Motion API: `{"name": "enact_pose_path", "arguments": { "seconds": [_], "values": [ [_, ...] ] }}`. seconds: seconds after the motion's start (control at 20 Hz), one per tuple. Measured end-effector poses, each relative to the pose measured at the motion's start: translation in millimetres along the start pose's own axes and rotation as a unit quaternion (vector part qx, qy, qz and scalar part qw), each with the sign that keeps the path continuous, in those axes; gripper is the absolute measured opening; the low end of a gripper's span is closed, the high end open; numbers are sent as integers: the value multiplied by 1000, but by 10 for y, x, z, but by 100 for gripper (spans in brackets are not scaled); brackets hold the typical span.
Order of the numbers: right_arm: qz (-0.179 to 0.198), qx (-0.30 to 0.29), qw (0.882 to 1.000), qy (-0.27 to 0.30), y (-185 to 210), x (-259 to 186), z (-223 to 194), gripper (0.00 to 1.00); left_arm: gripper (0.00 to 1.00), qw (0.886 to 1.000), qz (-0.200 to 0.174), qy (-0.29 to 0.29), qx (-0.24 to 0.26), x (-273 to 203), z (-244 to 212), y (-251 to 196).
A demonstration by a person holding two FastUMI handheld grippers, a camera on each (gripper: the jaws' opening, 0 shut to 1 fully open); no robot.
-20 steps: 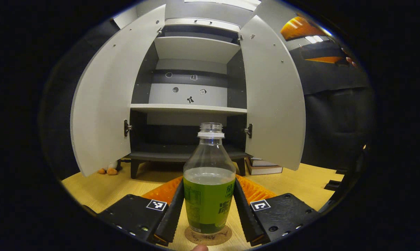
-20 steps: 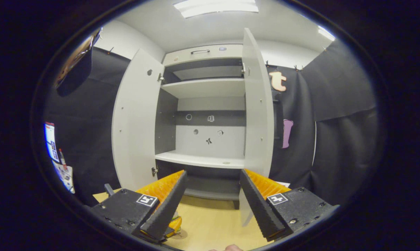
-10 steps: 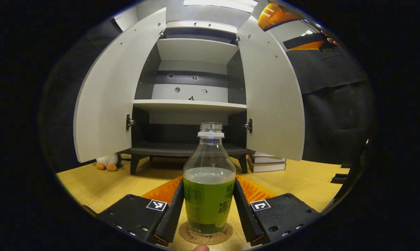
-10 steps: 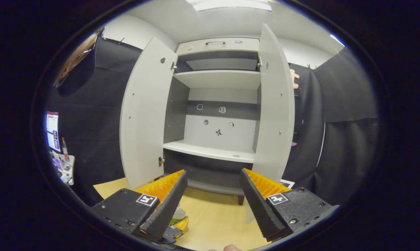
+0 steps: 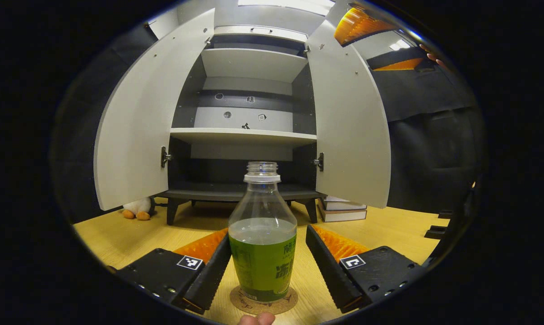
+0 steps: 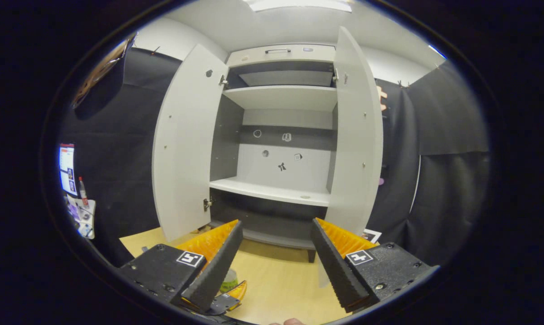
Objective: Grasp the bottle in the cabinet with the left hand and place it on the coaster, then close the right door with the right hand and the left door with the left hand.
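Cabinet [image 5: 249,117]: both doors stand wide, shelves bare; the bottle is no longer inside it.
Right door [image 6: 360,140]: swung out, untouched; judged the next target, and the right gripper view now faces its inner side more squarely than a second ago.
Left door [image 5: 132,122]: swung out, to be closed last.
Table [image 5: 118,230]: light wood, carrying the coaster and bottle in front of the cabinet.
Right gripper [image 6: 274,257]: fingers spread wide, nothing between them, raised toward the cabinet front.
Left gripper [image 5: 263,266]: half a second ago its fingers pressed the bottle's sides; now they stand parted, with a gap on the right side, so the release looks done.
Bottle [image 5: 263,243]: capless, green-labelled, part full, upright on the coaster.
Coaster [image 5: 247,303]: round cork, under the bottle's base; placing looks complete.
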State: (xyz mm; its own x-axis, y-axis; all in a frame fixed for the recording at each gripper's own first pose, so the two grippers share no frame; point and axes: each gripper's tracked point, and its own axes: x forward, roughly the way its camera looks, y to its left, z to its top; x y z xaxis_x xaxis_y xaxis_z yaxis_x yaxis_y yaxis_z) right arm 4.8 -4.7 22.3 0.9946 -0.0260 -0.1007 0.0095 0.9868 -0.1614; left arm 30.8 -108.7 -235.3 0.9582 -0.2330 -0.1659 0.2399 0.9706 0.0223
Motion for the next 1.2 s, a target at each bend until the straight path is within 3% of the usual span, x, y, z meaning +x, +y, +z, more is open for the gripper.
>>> {"name": "enact_pose_path", "arguments": {
  "seconds": [0.1,0.35,0.6,0.7,1.05,1.2],
  "values": [
    [1,-1,1000,1,5,7,-29,96,95,1000,6,-4,0,-31,84,41],
    [2,12,1000,-9,27,16,-61,99,95,1000,11,-19,2,-154,516,149],
    [2,38,999,-8,13,23,-226,96,94,999,-9,-33,-7,-382,1102,155],
    [-1,53,999,-11,2,30,-273,100,95,999,-9,-36,0,-408,1339,169],
    [-16,85,996,-13,-54,48,-517,99,95,1000,-1,-10,-26,-512,1671,185],
    [-28,107,994,2,-145,38,-633,99,95,1000,8,-27,0,-542,1790,255]
  ]
}}
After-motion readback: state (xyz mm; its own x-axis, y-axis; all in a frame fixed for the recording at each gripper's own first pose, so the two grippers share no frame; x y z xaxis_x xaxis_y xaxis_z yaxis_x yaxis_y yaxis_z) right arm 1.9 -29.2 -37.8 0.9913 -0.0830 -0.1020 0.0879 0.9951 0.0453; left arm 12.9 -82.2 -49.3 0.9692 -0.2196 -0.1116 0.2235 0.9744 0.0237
